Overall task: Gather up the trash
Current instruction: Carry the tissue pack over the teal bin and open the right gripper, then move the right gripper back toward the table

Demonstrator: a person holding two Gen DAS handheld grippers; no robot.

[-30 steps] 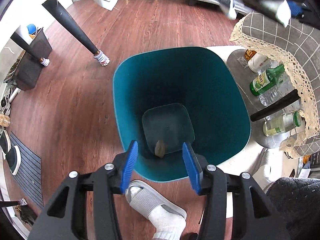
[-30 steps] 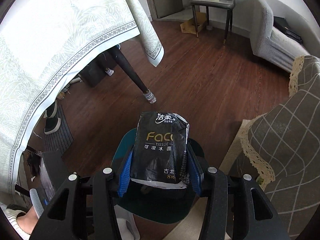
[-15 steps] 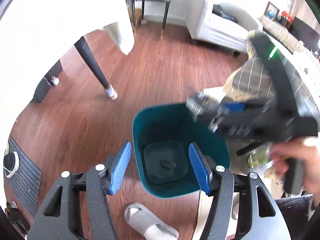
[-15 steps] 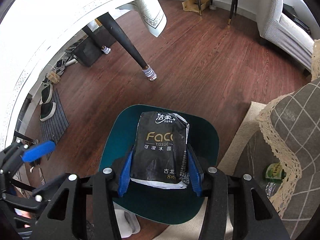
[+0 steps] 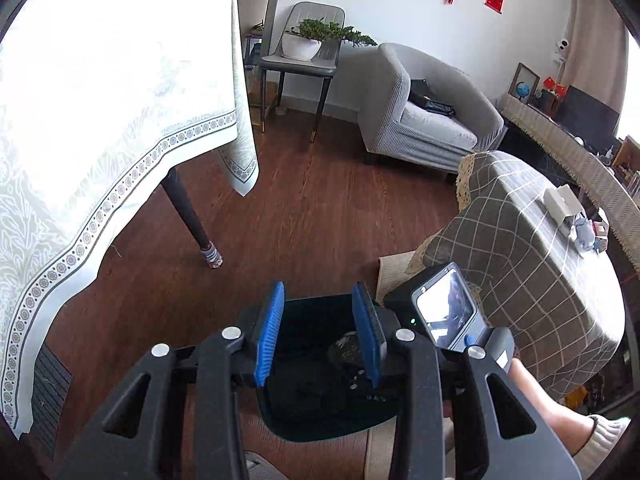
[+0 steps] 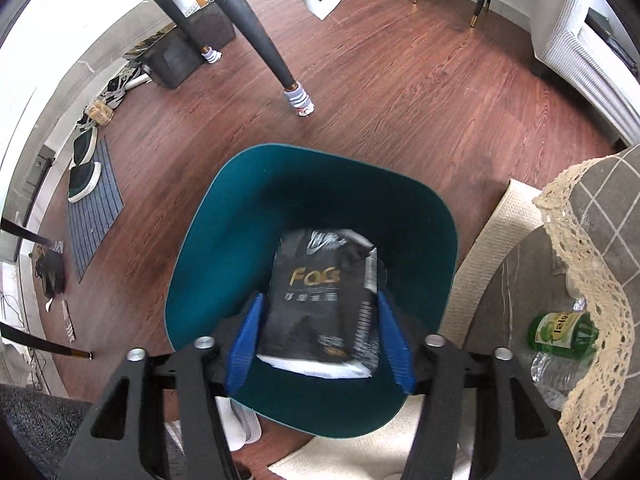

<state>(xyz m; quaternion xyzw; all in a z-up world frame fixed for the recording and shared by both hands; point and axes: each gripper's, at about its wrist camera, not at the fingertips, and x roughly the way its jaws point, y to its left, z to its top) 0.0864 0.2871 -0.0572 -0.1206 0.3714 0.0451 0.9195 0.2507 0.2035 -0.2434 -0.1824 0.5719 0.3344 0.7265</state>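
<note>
black tissue pack (image 6: 320,300): gold "Fac", partly blurred | green bottle (image 6: 560,330) label: unclear lettering

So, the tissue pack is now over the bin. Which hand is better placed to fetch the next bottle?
Left. The left gripper holds nothing, though its jaws are closing. The right gripper is opening, its pads clear of the tissue pack above the teal bin; the green bottle lies beside it.

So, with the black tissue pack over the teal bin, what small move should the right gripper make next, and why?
Probably lift the right gripper straight up. Its jaws are opening and stand clear of the black tissue pack, which looks blurred, inside the mouth of the teal plastic bin, so the drop seems made.
</note>
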